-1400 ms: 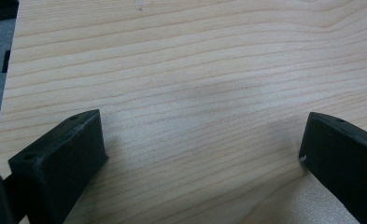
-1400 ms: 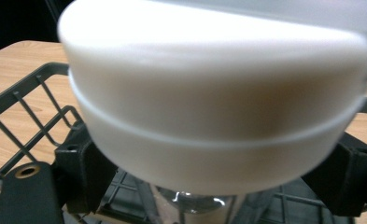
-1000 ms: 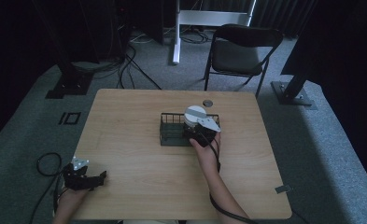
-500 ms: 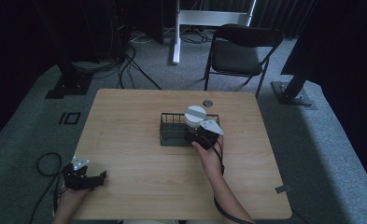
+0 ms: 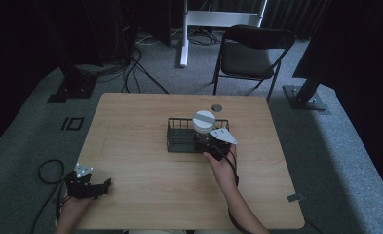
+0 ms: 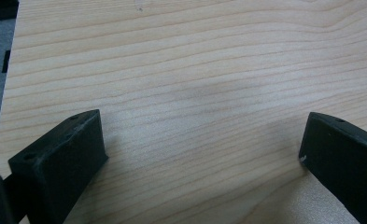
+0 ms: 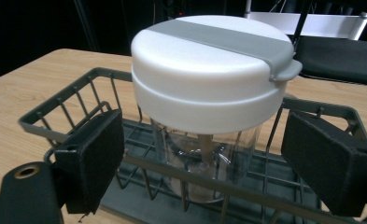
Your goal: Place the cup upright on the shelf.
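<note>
Jaws of the right gripper (image 7: pixel 204 172) stand wide, the upright jar (image 7: pixel 209 98) in the wire basket (image 7: pixel 55 116) dead ahead at twelve o'clock between them.

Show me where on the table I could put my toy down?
The table is bare wood on its left half, between the wire basket and the left tool. The near edge between both arms is free too. It is crowded at the basket, where the clear jar stands and the right tool sits open.
</note>
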Motion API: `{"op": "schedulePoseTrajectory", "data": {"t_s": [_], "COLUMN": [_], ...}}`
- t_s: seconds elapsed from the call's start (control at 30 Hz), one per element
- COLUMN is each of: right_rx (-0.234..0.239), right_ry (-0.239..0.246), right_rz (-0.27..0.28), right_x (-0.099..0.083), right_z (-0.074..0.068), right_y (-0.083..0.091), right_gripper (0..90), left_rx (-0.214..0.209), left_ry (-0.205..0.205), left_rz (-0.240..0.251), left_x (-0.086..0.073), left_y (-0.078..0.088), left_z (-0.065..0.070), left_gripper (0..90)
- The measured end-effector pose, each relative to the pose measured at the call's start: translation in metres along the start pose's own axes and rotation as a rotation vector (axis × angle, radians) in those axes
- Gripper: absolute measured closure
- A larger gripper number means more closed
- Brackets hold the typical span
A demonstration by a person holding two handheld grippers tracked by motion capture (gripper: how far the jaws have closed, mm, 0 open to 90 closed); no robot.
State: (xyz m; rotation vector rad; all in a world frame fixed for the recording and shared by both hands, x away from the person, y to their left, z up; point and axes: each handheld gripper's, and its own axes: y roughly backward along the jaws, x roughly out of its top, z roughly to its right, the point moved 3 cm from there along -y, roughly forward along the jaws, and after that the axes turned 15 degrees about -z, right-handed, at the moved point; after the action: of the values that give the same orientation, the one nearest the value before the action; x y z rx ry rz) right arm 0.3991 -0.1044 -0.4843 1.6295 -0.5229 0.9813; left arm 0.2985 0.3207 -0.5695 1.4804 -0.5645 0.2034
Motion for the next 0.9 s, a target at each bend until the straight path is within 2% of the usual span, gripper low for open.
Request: {"op": "schedulePoseTrajectory", "data": {"t_s": [0.33,0.57,0.73,0.9], "right_rx": [0.033,0.007,0.000,0.002], "right_ry": [0.025,0.026,0.061,0.051], "right_rz": [-0.008,0.001,-0.022,-0.031], "right_x": [-0.013,-0.023,-0.035,-0.044], "right_z": [0.005,0.013,0.022,0.030], "right_y": [0.015,0.026,0.034,0.039], "right_gripper": [12.8,12.8,12.8,12.8], "left_rx": [0.000,0.000,0.000,0.000], "left_ry": [0.000,0.000,0.000,0.000], "left_rz": [0.000,0.000,0.000,0.000], "left_x": [0.000,0.000,0.000,0.000], "left_y": [0.000,0.000,0.000,0.000], "left_z": [0.000,0.000,0.000,0.000], "left_gripper": [0.5,0.5,0.5,0.6]}}
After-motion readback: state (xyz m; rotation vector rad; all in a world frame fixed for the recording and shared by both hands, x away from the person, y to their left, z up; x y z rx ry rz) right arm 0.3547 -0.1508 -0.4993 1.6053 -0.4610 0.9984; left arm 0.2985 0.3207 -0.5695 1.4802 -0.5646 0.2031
